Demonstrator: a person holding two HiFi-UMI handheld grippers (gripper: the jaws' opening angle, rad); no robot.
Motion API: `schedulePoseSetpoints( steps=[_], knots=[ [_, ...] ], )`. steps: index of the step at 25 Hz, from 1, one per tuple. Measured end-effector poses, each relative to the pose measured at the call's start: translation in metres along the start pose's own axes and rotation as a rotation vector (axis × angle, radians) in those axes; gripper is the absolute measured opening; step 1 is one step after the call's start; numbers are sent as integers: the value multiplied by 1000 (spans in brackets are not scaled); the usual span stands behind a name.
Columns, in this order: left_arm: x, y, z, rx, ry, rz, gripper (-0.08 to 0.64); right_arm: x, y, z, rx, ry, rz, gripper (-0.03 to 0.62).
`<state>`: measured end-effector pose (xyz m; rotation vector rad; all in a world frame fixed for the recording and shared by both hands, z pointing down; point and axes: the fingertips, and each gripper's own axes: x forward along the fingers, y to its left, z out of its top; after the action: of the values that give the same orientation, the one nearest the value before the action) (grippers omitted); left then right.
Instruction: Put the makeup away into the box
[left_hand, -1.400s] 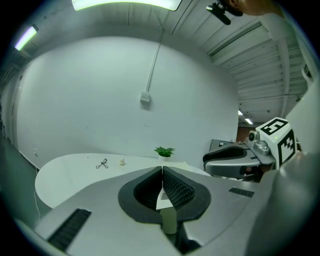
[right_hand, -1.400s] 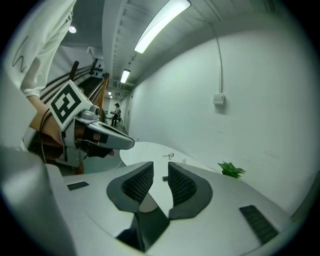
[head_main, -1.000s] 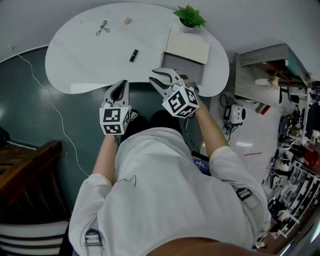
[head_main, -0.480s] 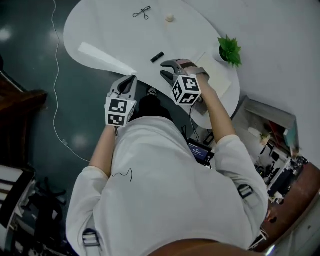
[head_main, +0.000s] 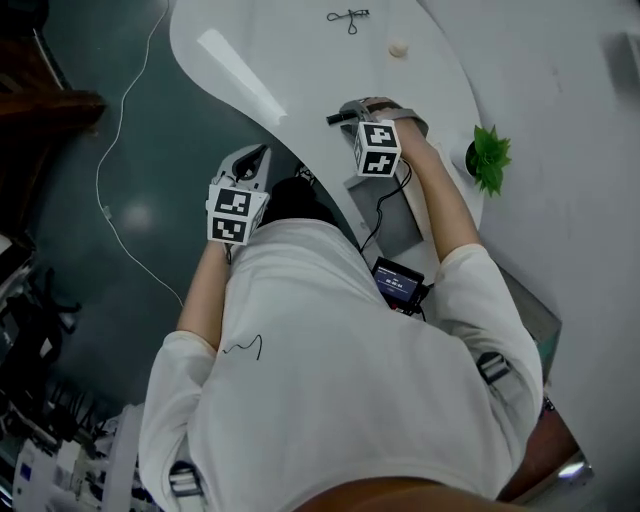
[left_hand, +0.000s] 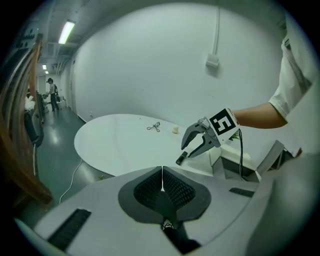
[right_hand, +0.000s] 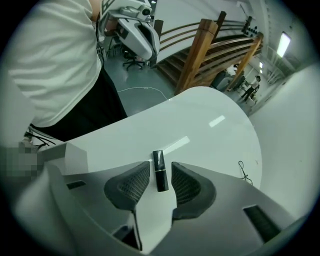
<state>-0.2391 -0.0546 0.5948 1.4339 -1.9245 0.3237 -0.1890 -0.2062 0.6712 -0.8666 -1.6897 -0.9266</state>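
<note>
A black lipstick tube (right_hand: 160, 171) lies on the white table (right_hand: 200, 125), between the pads of my right gripper (right_hand: 161, 179). Those jaws have just been opening and stand open, with a gap on each side of the tube. In the head view the right gripper (head_main: 345, 110) points steeply down over the lipstick (head_main: 336, 118) near the table's edge. The left gripper (left_hand: 162, 176) is shut on nothing and hangs off the table's near edge (head_main: 255, 155). Under the right forearm sits the grey box (head_main: 392, 222) with its lid up.
Further out on the table lie an eyelash curler (head_main: 348, 15) and a small pale round thing (head_main: 399, 47). A potted green plant (head_main: 490, 158) stands at the table's right end. A cable runs from the right gripper. Dark floor lies left of the table.
The right gripper has swung down from above the box to the table and now straddles the lipstick. The left gripper has sunk a little. The head view has turned.
</note>
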Motion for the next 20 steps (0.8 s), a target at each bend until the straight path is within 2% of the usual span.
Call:
schedulePoseSetpoints(
  steps=[6,10,13,16,20],
  knots=[
    [-8,12,-7,-51,-5,79,21,28,1,-2,-41,33,97,147],
    [-10,8,-9,-49,7,60,21,33,3,0,14,51,112,87],
    [-10,7,-4,-13,12,41,21,26,0,5,94,37,94,89],
    [-6,7,4,20,6,11,21,18,-8,8,209,1,31,89],
    [5,-4,13,87,9,-49,21,1,-14,9,451,-84,-47,89]
  ],
)
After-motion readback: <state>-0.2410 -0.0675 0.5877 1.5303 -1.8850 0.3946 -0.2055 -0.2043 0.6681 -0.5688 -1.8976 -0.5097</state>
